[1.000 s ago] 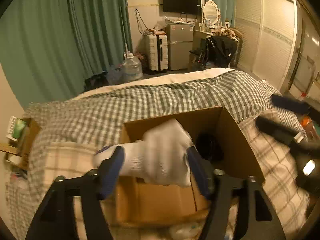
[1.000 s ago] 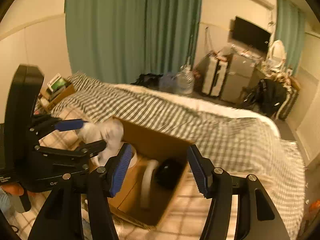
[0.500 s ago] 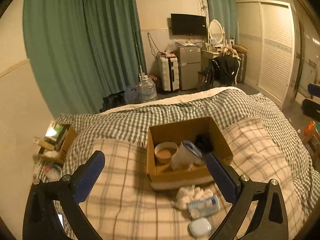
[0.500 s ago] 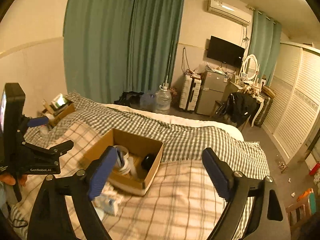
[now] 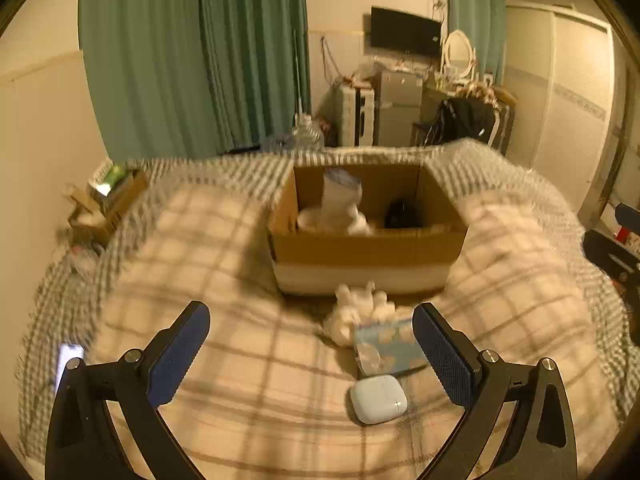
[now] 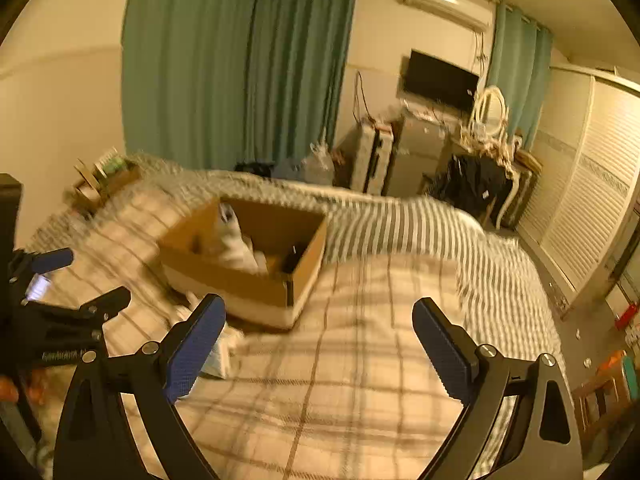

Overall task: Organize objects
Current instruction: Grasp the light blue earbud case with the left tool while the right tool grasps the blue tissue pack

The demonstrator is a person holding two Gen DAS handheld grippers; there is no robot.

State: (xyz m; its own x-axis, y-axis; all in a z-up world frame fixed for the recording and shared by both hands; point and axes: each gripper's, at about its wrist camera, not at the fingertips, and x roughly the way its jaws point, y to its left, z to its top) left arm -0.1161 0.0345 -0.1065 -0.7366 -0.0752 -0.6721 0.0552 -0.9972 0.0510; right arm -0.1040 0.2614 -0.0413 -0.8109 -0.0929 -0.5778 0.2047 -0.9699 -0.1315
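An open cardboard box (image 5: 368, 246) (image 6: 240, 280) sits on the bed. Inside it are a white sock (image 5: 340, 196), a roll of tape (image 5: 320, 220) and a black object (image 5: 402, 212). In front of the box lie a white crumpled cloth (image 5: 356, 312), a blue tissue pack (image 5: 388, 346) and a small white case (image 5: 378, 398). My left gripper (image 5: 310, 354) is open and empty, above the bed just short of these items. My right gripper (image 6: 318, 346) is open and empty, to the right of the box.
The bed carries a plaid blanket (image 5: 240, 360) over a checked cover (image 6: 400, 224). A small box of clutter (image 5: 108, 196) stands at the left bedside. A phone (image 5: 66, 360) lies at the left. Green curtains, luggage and a desk stand beyond the bed.
My left gripper let go of the white sock, which now rests in the box, and opened wide. Both grippers pulled back from the box; the left one then came lower toward the items in front.
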